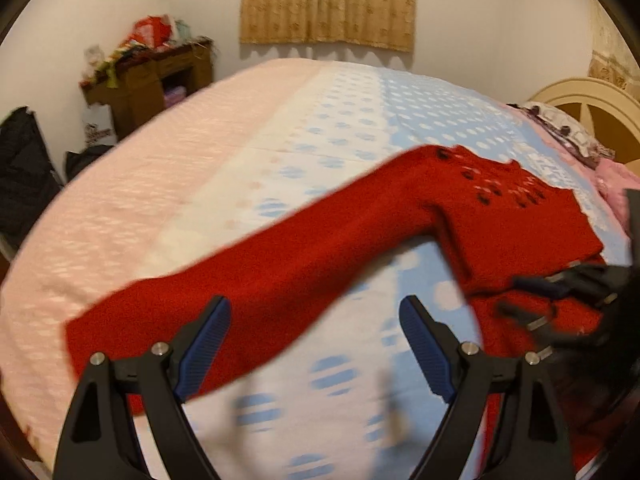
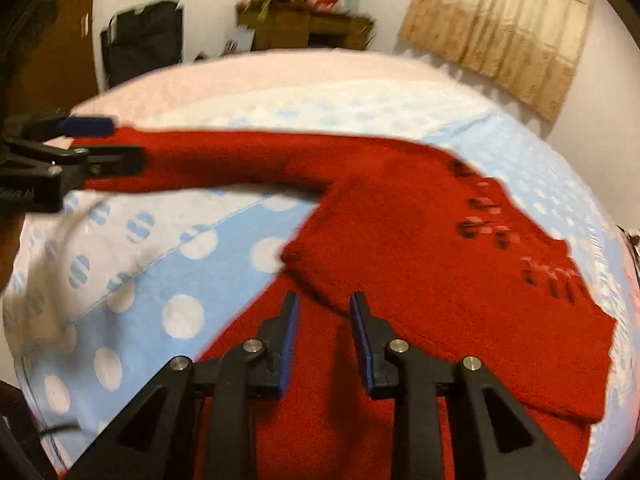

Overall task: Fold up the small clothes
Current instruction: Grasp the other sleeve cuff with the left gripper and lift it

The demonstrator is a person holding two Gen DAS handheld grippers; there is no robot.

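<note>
Red sweater (image 2: pixel 420 240) lies on the bed, one sleeve (image 1: pixel 248 276) stretched flat toward my left. My left gripper (image 1: pixel 316 344) stands wide apart above the sleeve's cuff end, nothing between its pads. My right gripper (image 2: pixel 324 336) is narrowed to a small gap over the folded lower body of the garment; I cannot tell whether its pads pinch any fabric. Beneath it I note a blanket (image 2: pixel 168 280) in pale blue with white dots, bordered by a pink band (image 1: pixel 132 200). Beyond the bed: white walls, a beige curtain (image 1: pixel 328 0), a cluttered wooden cabinet (image 1: pixel 148 80), and a cream headboard (image 1: pixel 592 100).
</note>
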